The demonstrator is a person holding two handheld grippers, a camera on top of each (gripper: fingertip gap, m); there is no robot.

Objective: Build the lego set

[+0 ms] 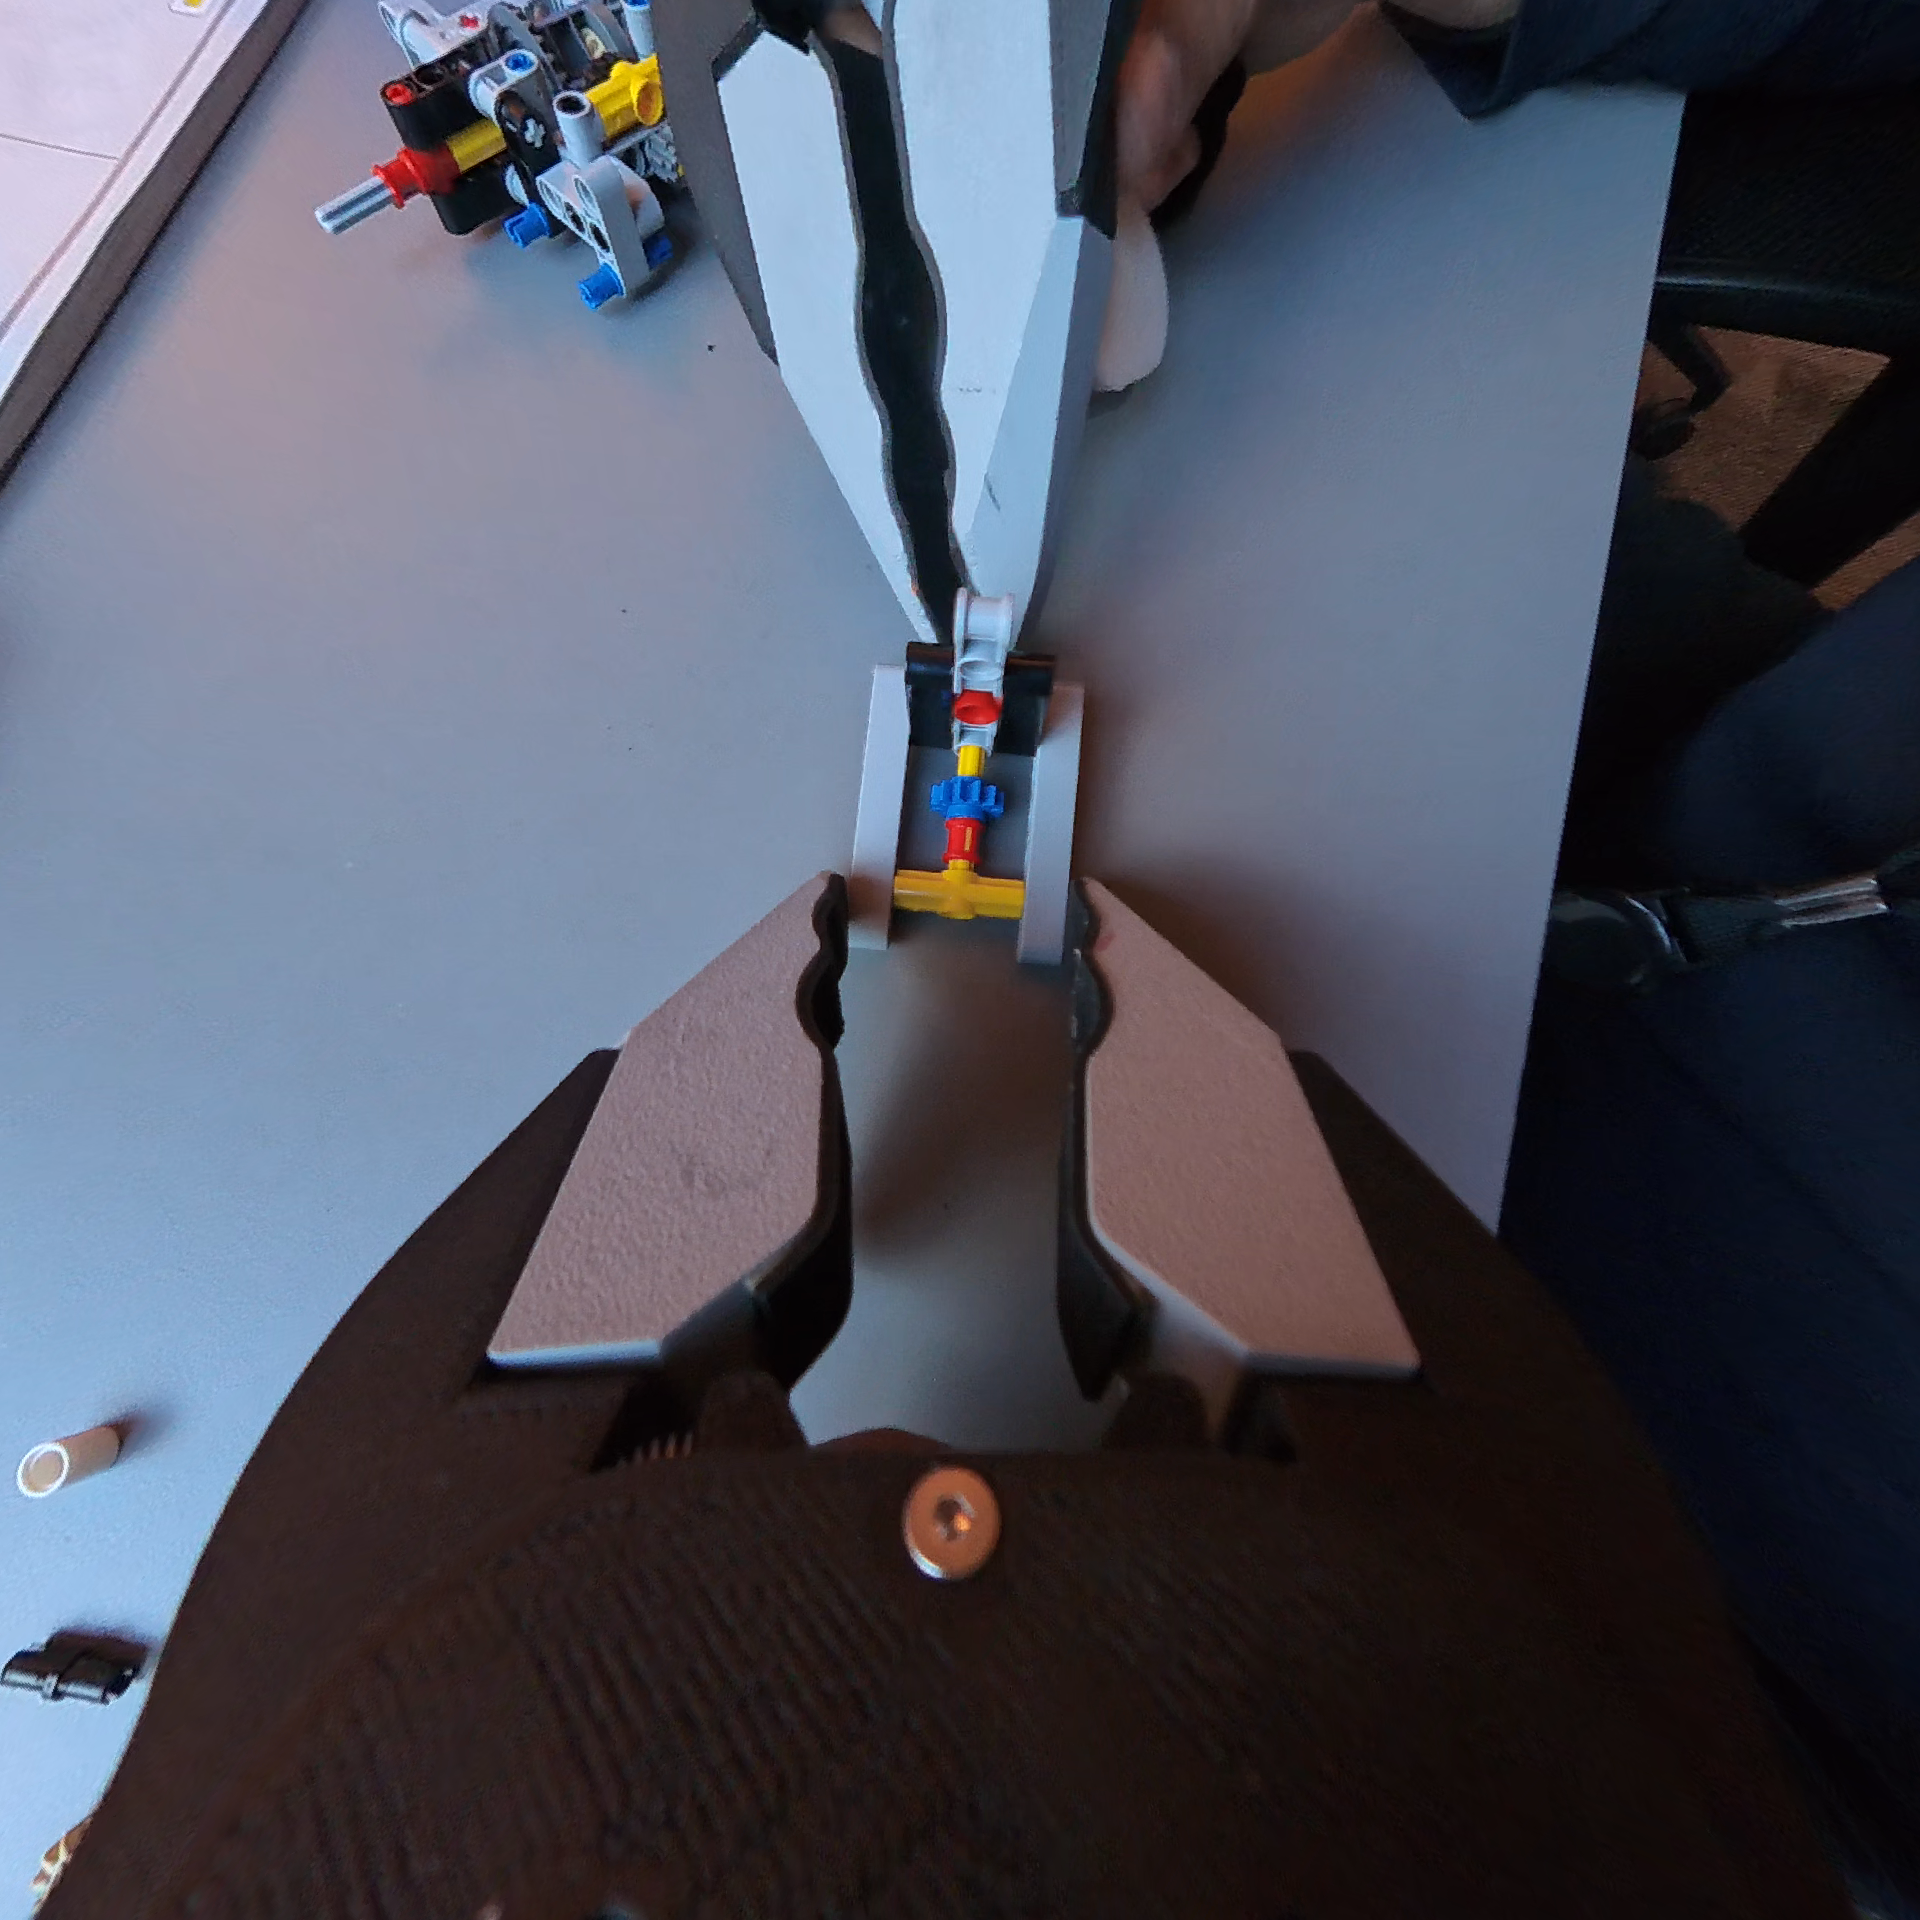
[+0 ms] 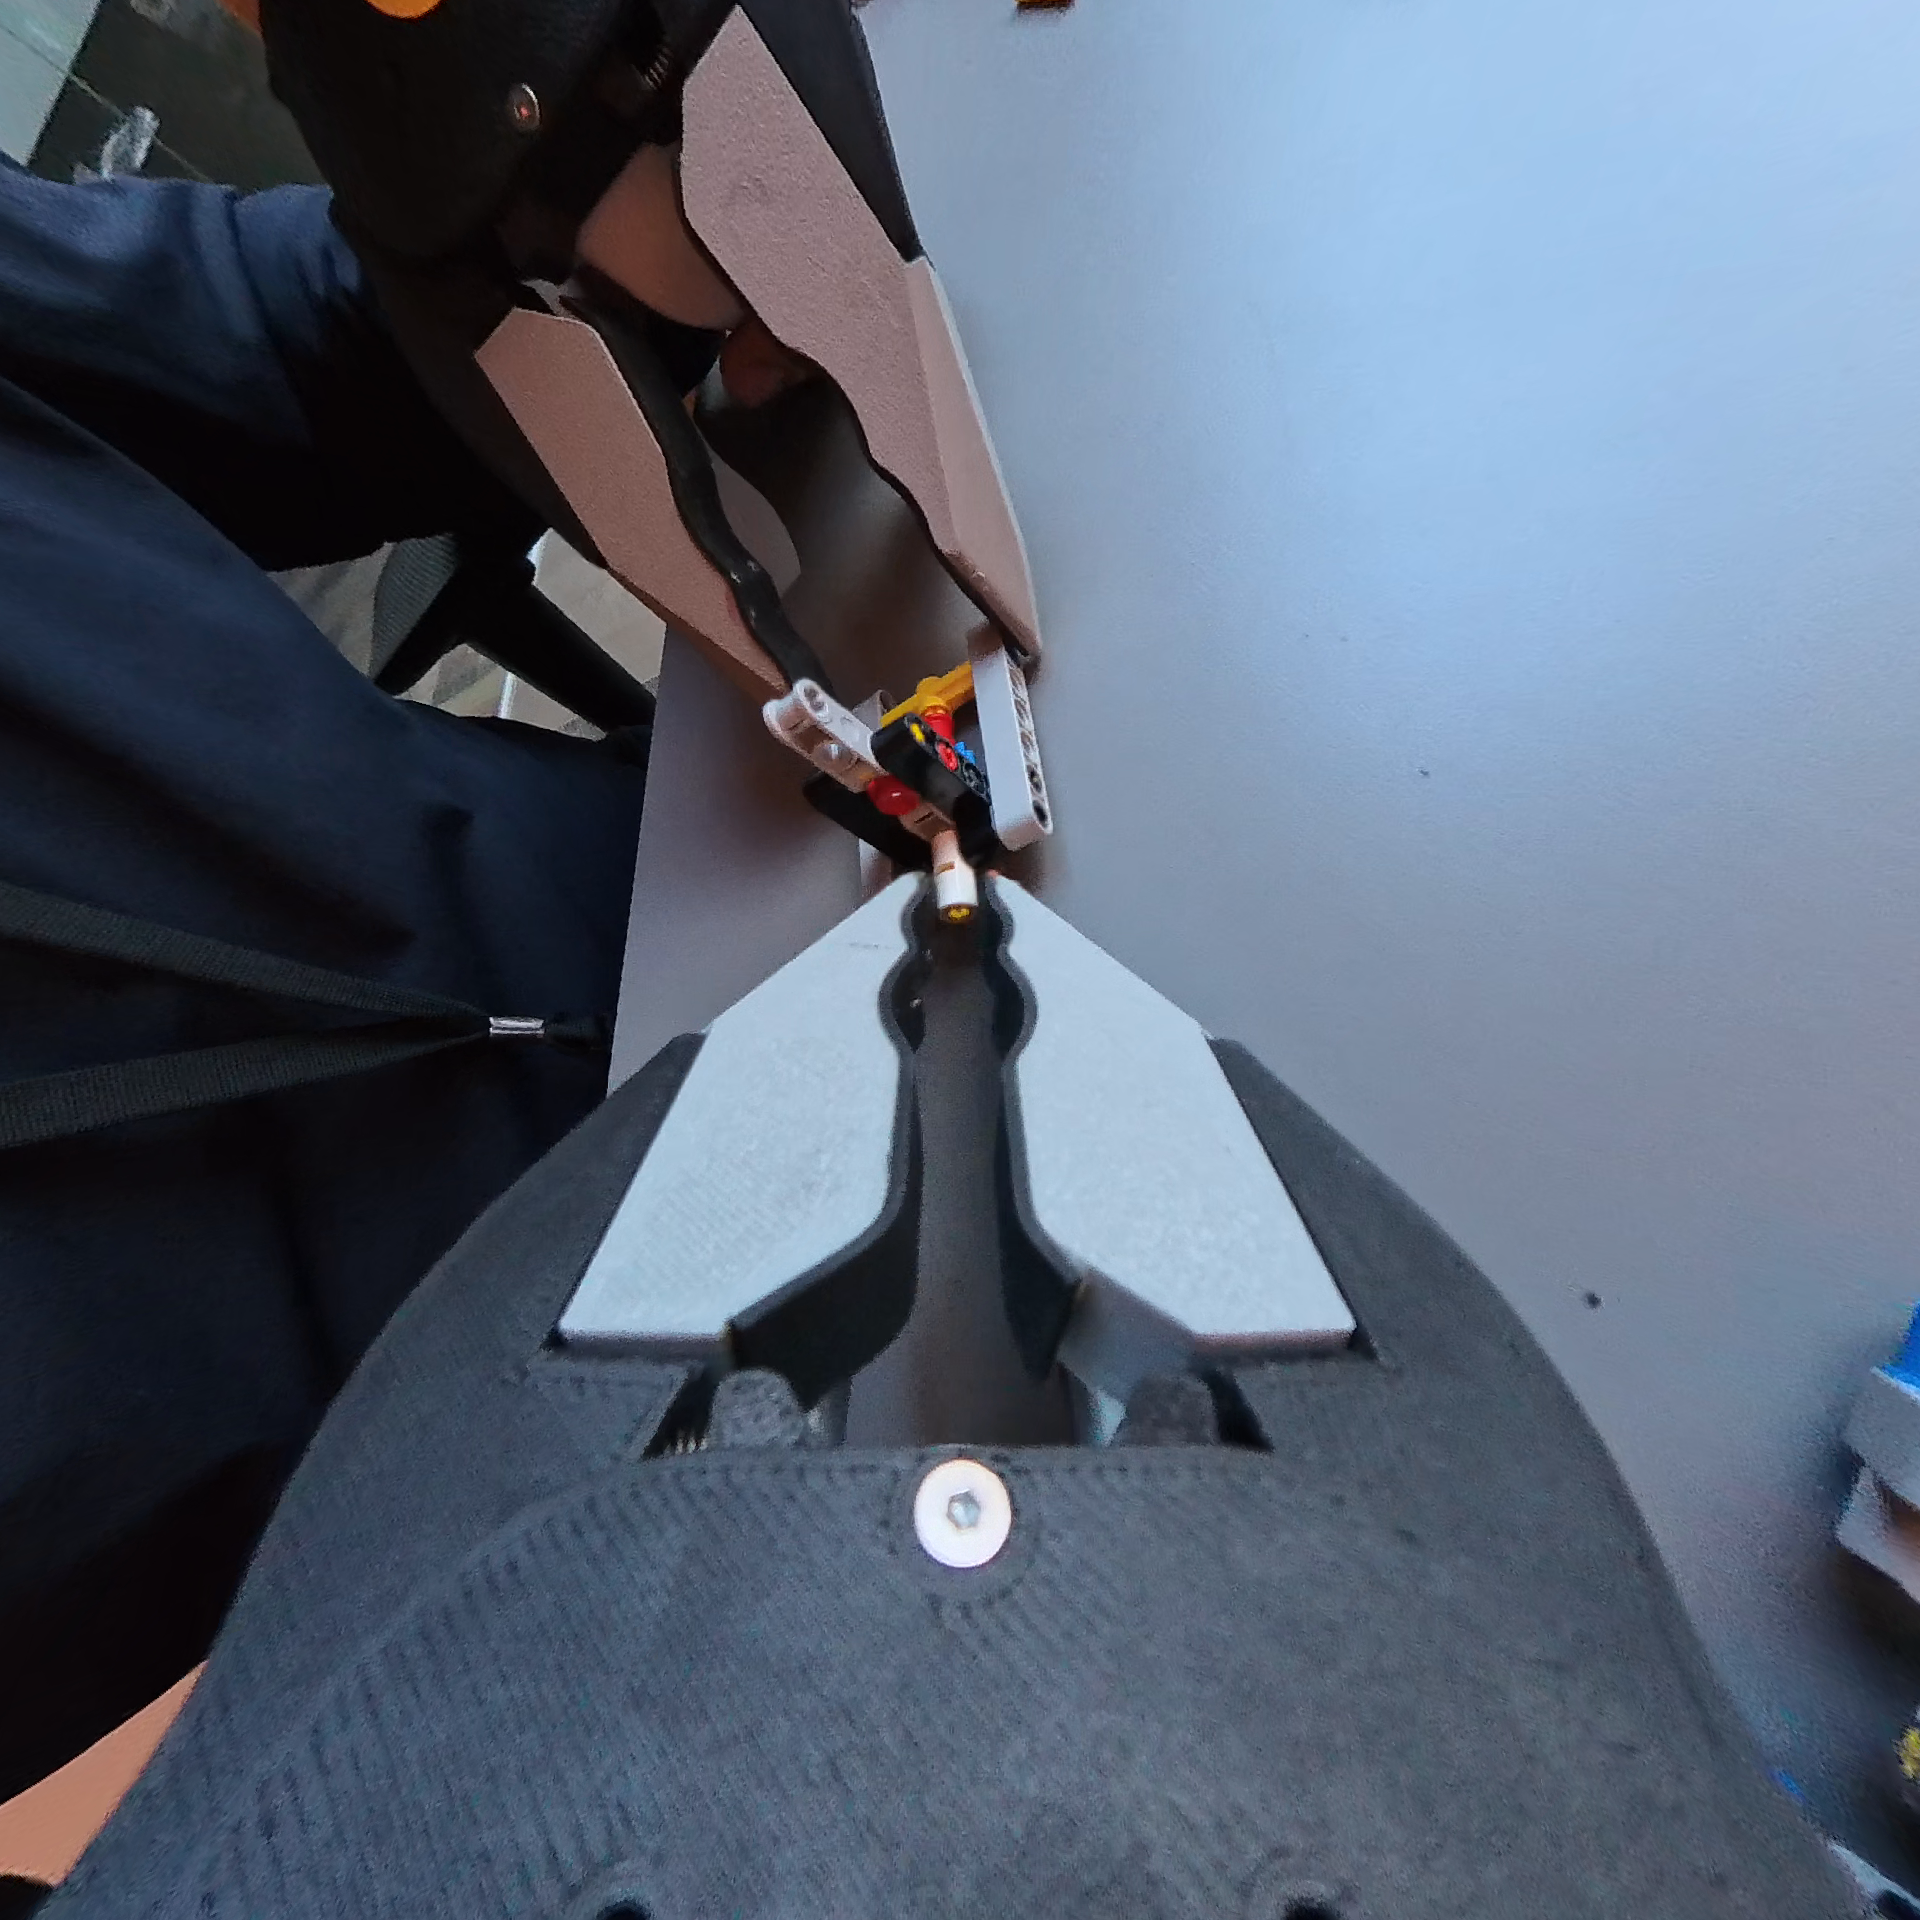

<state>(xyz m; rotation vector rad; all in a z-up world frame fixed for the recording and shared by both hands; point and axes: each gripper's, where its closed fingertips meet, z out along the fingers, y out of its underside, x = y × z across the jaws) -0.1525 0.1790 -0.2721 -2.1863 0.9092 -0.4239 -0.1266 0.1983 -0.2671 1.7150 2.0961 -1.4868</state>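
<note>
Two grippers are meeting at a small brick frame [image 1: 966, 810] on the grey table [image 1: 416, 727]. Left of the frame, the left gripper [image 1: 961, 925] is bracing it, fingers clamping the two grey side beams. At the frame's far end, the right gripper [image 2: 956, 899] is pinching the white connector [image 2: 953, 883] on the yellow axle. Beyond the frame, a larger brick assembly [image 1: 530, 135] is standing well apart.
</note>
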